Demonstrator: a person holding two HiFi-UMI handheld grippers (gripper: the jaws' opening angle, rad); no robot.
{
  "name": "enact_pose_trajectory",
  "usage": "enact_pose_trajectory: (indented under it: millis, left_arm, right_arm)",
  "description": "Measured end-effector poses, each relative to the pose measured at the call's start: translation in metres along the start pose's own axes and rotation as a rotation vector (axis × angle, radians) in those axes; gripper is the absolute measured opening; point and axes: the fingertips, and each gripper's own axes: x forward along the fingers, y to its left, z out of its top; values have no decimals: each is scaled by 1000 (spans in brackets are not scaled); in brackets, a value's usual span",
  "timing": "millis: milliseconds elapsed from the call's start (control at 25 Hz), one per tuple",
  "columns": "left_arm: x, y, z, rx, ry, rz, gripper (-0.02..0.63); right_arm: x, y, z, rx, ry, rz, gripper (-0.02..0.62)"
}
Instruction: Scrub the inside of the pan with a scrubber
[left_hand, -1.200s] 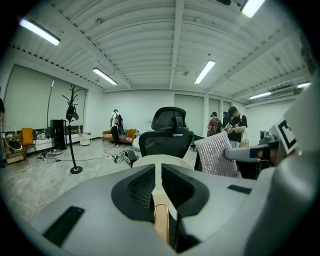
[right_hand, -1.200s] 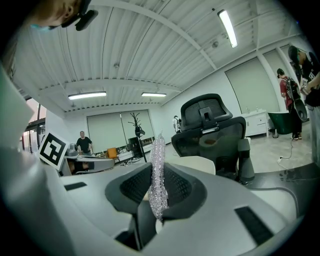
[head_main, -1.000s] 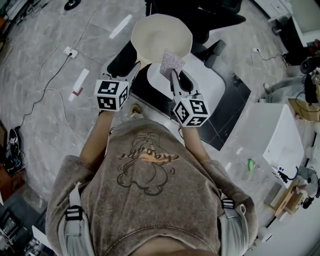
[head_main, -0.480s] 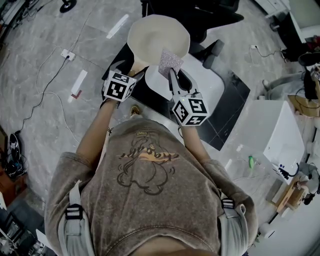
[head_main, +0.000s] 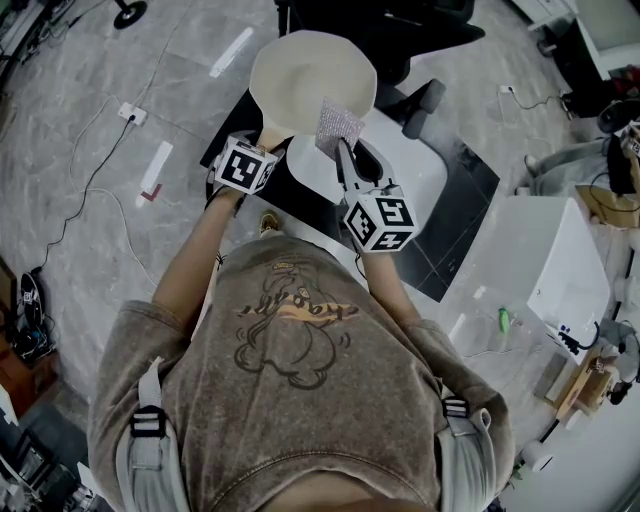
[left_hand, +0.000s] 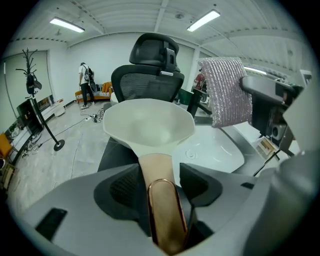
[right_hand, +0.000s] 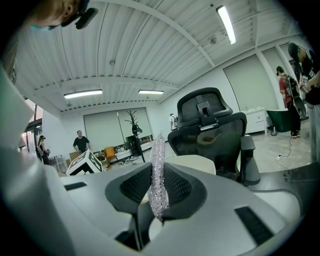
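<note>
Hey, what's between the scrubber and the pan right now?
Nothing. In the left gripper view the scrubber hangs apart to the right of the pan, with only air between them above the white tabletop.

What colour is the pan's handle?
Tan with a coppery end. The pan handle shows best in the left gripper view.

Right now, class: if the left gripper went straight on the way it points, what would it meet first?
The pan handle: it lies between the jaws of the left gripper, which have just been closing, a gap showing beside it. Beyond, probably the pan's bowl.
</note>
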Motion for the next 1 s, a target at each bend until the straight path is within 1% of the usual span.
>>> enact_pose_trajectory:
  millis: [80,120,280,480,720,1000]
  left_arm:
    - [1,3,-2,-8,19,15,223]
    - [0,4,-2,-12,29,21,218]
    - [0,5,-3,-40,57,16,212]
    - [1,4,-3,-40,76,8,212]
    - [3,4,0,-42,61,8,212]
    - [2,5,1,-51,47,0,212]
  right_arm:
    - [2,-1,0,0,2,3,84]
    - [3,-1,0,-2,5,7,84]
    - [17,-4,-3,-36,37,40,84]
    - [44,-8,-9,-100,91,82,84]
    - [83,-7,-25,-171,172,144,84]
    - [128,9,-47,-257,287,254,84]
